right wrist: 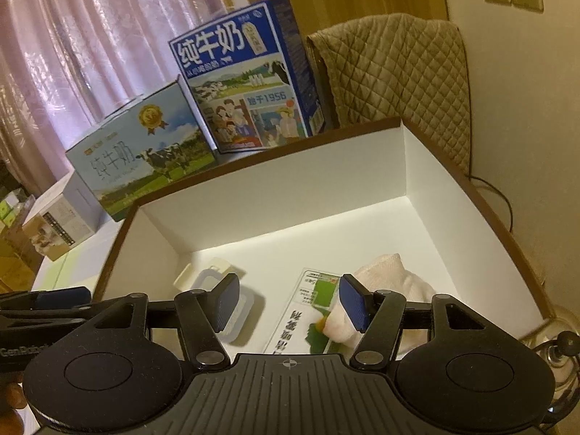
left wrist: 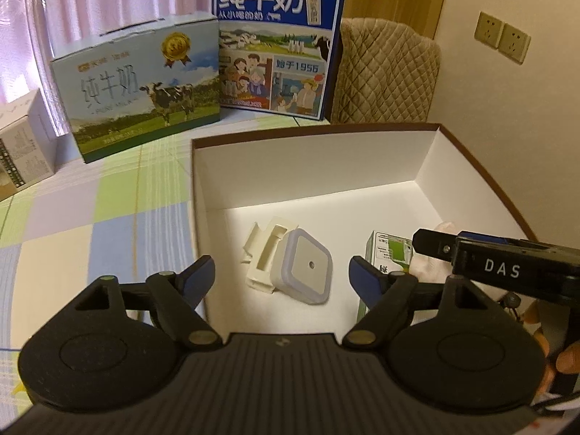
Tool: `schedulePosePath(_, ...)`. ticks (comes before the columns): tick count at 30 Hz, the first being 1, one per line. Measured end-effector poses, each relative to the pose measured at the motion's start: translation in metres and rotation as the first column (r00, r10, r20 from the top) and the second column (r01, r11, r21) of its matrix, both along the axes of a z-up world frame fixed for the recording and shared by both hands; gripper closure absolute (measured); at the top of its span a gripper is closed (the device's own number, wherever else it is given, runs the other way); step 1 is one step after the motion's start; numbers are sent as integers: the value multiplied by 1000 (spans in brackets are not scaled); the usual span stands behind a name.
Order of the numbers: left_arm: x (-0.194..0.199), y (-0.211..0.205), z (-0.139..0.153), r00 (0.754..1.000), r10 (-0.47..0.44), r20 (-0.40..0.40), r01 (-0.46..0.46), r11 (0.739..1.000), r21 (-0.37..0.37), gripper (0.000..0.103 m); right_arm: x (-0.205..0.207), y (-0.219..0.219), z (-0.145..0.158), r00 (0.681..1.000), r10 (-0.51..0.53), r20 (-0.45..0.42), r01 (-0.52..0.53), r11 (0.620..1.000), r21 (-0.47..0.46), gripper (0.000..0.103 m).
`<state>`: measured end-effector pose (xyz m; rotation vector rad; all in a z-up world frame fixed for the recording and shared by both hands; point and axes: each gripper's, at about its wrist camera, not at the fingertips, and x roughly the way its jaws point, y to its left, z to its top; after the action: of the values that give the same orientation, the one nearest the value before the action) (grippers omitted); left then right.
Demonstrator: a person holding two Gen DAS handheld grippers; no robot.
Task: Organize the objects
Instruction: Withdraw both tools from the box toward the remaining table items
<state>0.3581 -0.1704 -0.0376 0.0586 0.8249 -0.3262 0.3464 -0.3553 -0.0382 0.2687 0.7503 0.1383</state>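
Inside my white box (left wrist: 427, 166): night light (left wrist: 306, 266), plastic holder (left wrist: 266, 253), packet (right wrist: 308, 311), cloth (right wrist: 391, 282), gathered for storage; left gripper (left wrist: 281, 275) and right gripper (right wrist: 286, 304) wide, empty.

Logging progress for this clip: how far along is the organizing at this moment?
Looks mostly done: the square night light, a cream plastic holder, a green-and-white packet and a pale cloth already lie inside the white box. Nothing is in hand; the left claw and right claw are both open and empty above the box. No loose item left to pack is visible on the checked tablecloth.
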Motion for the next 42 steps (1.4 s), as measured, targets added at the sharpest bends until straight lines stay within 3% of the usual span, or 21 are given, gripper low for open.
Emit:
schedulePosePath(6, -31, 35, 13, 1000, 25, 11, -24, 1000, -14, 20, -31, 21, 17, 997, 55, 50, -55, 998, -14, 45)
schedulePosePath(16, -91, 94, 25, 995, 95, 30, -94, 994, -54, 15, -85, 65, 18, 984, 168, 60, -167, 986, -30, 44)
schedulePosePath(26, -139, 142, 27, 989, 145, 32, -143, 987, -76, 15, -121, 101, 3, 963, 267, 23, -267, 964, -16, 44)
schedulePosePath(34, -172, 189, 5, 977, 212, -20, -212, 975, -60, 14, -131, 135, -21, 914, 405, -18, -405, 914, 1, 44)
schedulePosePath(42, -193, 206, -37, 971, 222, -90, -225, 974, -31, 14, -129, 150, -42, 899, 431, -70, -434, 900, -29, 44)
